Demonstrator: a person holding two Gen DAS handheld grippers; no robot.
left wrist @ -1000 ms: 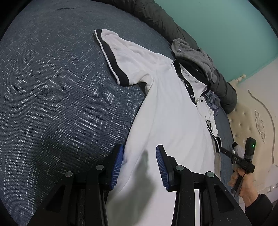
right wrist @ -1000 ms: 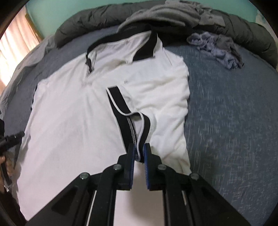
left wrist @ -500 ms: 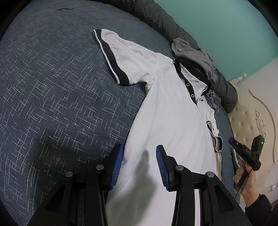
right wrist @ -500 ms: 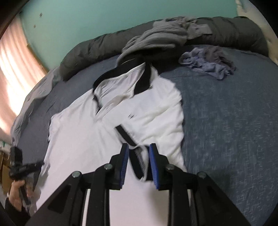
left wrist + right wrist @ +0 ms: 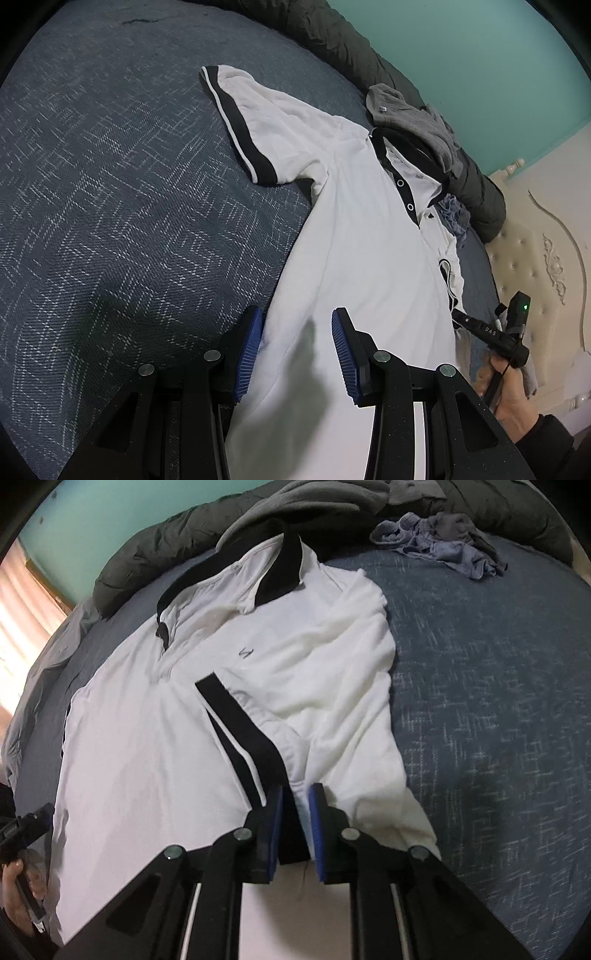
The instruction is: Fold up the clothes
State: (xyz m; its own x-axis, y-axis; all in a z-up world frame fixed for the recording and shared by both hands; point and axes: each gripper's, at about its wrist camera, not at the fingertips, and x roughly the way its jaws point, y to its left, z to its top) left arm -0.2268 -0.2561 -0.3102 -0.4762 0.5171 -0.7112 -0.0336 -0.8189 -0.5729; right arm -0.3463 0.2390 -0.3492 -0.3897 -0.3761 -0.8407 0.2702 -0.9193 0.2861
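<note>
The shirt [image 5: 369, 240], a white polo with black collar and black sleeve cuffs, lay face up on the bed [image 5: 129, 184], collar toward the grey duvet [image 5: 147, 550] along the far edge. One sleeve [image 5: 258, 118] lay spread flat on the blue-grey bedcover. The other sleeve [image 5: 295, 686] was folded inward across the chest, its black cuff [image 5: 243, 734] running diagonally down the front.

The left gripper [image 5: 297, 350] hung over the lower side edge of the shirt. Its jaws stood moderately apart, with the shirt's side edge between the blue pads [image 5: 249, 350] but no pad pressing the cloth.

The right gripper [image 5: 295, 830] pointed down at the near end of the folded sleeve. Its jaws stood narrow and had just been closing. The black cuff end and a strip of white cloth lay between the pads [image 5: 275, 830]; a gap showed on each side, so no firm grip could be confirmed.

A grey garment [image 5: 413, 125] lay on the duvet by the collar. A crumpled bluish cloth [image 5: 439, 542] lay on the bed, apart from the shirt.
</note>
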